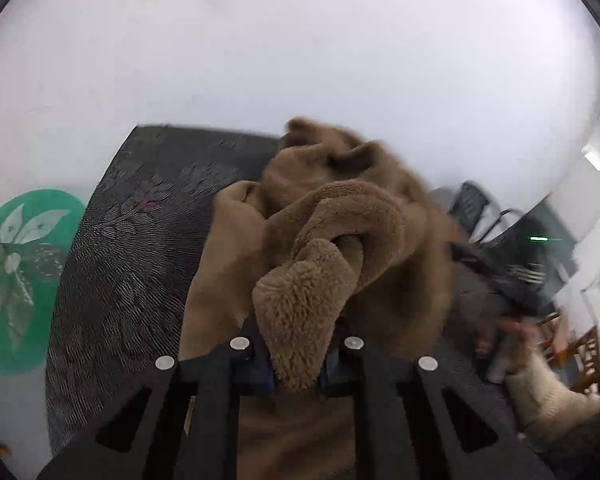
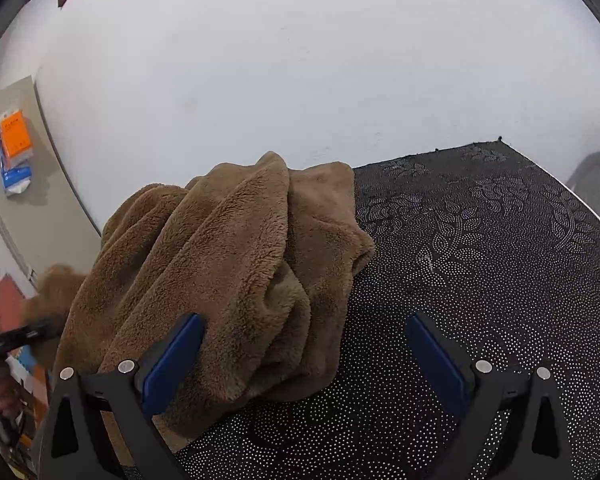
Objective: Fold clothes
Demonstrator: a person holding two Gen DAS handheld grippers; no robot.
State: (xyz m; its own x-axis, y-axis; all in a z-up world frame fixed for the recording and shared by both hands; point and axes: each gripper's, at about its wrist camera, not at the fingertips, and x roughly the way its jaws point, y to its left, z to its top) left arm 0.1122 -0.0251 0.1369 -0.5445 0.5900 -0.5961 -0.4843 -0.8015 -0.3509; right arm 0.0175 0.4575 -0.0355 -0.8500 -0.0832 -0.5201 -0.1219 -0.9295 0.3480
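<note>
While my left gripper (image 1: 298,356) was clamped on a bunched bit of the fleece (image 2: 228,264), my right gripper (image 2: 304,356) hung wide apart, the crumpled heap on the table (image 2: 500,260) touching its left finger.

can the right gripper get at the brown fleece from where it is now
Probably yes. The right gripper is open, its left finger already against the brown fleece heaped on the black tablecloth, nothing between. The left gripper is shut on another fold.
</note>
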